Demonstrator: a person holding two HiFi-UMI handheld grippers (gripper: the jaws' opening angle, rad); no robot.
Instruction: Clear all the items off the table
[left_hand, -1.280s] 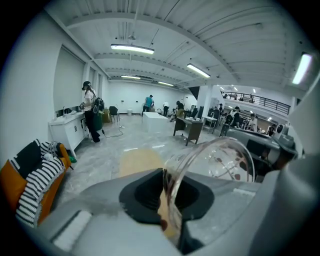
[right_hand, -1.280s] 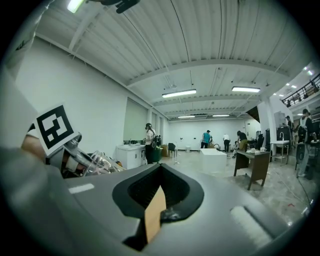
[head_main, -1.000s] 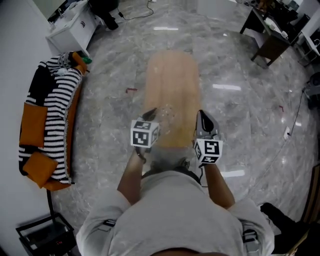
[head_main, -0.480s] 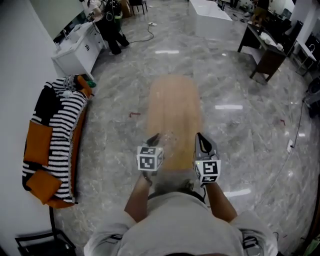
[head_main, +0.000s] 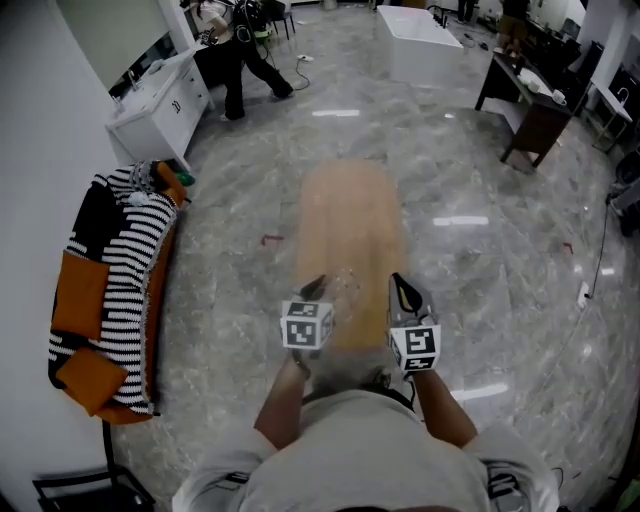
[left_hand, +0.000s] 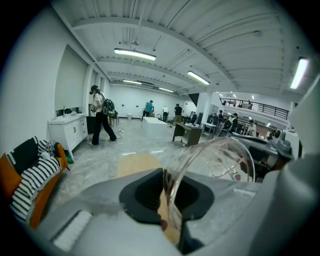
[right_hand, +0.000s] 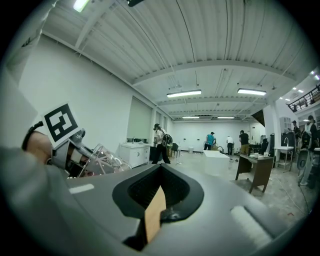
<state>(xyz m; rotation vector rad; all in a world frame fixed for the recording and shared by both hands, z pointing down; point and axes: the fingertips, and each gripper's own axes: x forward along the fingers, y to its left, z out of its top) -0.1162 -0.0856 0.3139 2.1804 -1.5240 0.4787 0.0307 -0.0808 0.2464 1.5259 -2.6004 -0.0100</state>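
Tabletop (head_main: 350, 205) and both grippers sit lower in the head view than a second ago, and a walking person (head_main: 238, 62) has come into sight at the top. The tabletop is a bare, pale wood plank with rounded ends, standing on a glossy grey marble floor (head_main: 490, 140). Your left gripper (head_main: 316, 288) has its jaws clamped on the thin wall of a clear, round cup (left_hand: 220, 162), over the tabletop's near end. Your right gripper (head_main: 401, 287) has its jaws together with nothing between them, near the cup.
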